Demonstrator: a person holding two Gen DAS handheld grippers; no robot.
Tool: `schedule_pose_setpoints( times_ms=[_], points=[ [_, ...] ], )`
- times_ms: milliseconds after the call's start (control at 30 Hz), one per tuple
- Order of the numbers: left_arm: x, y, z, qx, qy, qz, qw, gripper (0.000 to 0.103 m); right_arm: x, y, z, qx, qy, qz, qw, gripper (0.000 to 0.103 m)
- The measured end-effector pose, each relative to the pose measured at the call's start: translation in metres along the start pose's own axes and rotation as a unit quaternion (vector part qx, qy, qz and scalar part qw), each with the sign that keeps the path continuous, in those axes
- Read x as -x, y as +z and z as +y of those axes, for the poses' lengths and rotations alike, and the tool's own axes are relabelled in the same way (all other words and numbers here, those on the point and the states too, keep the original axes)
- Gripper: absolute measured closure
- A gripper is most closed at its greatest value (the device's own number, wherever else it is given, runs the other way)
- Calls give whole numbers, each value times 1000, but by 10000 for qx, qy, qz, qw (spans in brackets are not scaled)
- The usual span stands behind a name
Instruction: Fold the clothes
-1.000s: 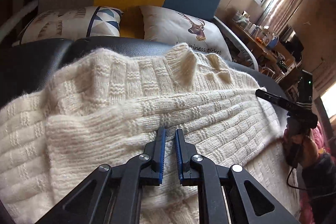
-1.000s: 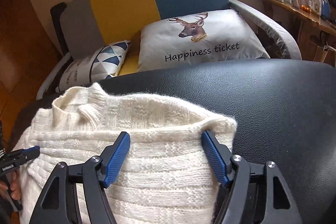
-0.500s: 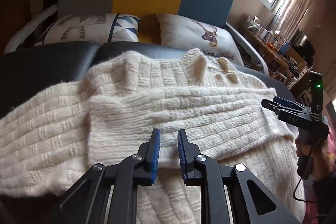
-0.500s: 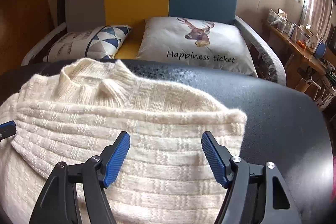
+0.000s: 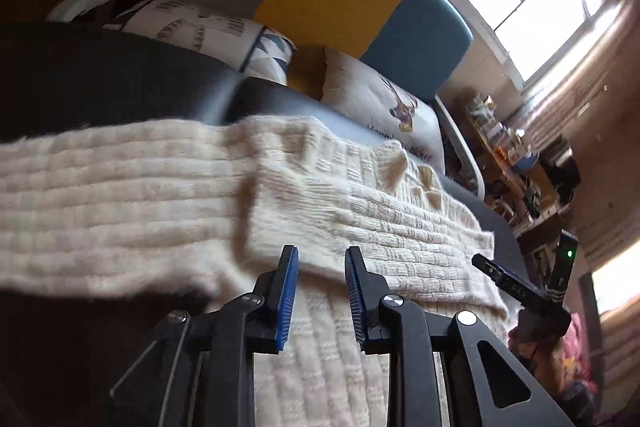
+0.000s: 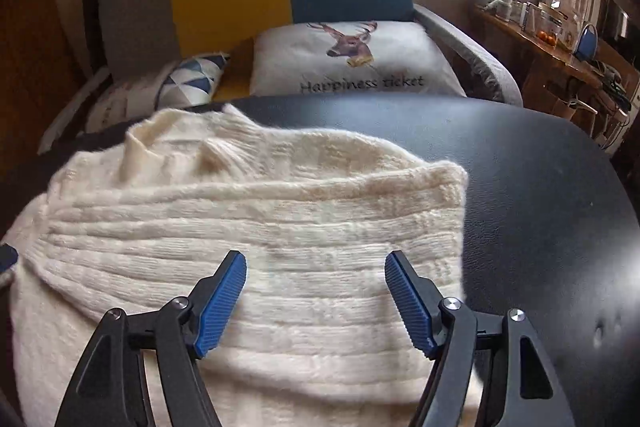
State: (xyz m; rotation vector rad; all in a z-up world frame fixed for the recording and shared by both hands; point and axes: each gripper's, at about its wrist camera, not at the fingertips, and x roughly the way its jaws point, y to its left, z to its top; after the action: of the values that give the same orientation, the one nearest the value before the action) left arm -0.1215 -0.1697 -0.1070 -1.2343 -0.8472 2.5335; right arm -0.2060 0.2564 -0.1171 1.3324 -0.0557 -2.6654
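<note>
The fluffy cream knitted sweater point(image 6: 280, 227) lies flat on the black top, partly folded, with one sleeve laid across its middle, its neck at the far end from the tool and its body right under the tool's tips.

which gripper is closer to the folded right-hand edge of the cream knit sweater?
Right. The right gripper hangs open over the cream knit sweater beside its folded edge. The left gripper sits further along the garment, by the folded sleeve.
</note>
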Motion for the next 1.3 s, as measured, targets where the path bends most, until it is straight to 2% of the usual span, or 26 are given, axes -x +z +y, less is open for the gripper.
schedule_pose_setpoints(
  times_ms=[100,167,233,333,467,600,800,867,1000,1067,1100,1133,1167,1233,1300],
  points=[
    [52,-3,66,963,185,-353,9946,77,11,-10,40,120,502,-69,9986,29],
    [89,-8,116,1668,388,-640,9831,76,12,-16,73,350,769,-42,9964,29],
    [122,-14,168,2425,523,-926,9643,74,9,-21,108,662,984,17,9929,29],
    [164,-23,235,3388,624,-1320,9295,71,3,-28,152,1132,1142,113,9869,29],
    [189,-26,288,4066,489,-1552,8990,62,-5,-35,188,1383,1264,218,9821,29],
    [183,-23,313,4465,262,-1497,8818,58,-6,-33,201,1454,1279,222,9808,29],
    [164,-16,316,4786,-134,-1677,8617,51,-8,-20,208,1537,1192,154,9808,29],
    [161,-17,317,4975,-279,-1779,8486,43,-11,-14,210,1570,1147,154,9808,29],
    [155,-20,316,5330,-389,-2012,8209,40,-30,-7,216,1636,1039,330,9805,29],
    [153,-18,314,5407,-295,-2085,8144,47,-43,-9,217,1659,1008,527,9796,29],
    [152,-16,314,5412,-210,-2070,8148,54,-48,-10,218,1669,996,602,9791,29],
    [148,-14,314,5417,-111,-1991,8166,74,-51,-13,218,1676,993,601,9790,29],
    [145,-13,314,5411,-28,-1934,8184,84,-52,-15,217,1673,1002,544,9793,28],
    [140,-10,313,5363,113,-1890,8225,90,-52,-17,215,1636,1043,490,9798,26],
    [139,-6,308,5251,233,-1888,8295,91,-53,-18,213,1630,1081,461,9796,26]
  ],
)
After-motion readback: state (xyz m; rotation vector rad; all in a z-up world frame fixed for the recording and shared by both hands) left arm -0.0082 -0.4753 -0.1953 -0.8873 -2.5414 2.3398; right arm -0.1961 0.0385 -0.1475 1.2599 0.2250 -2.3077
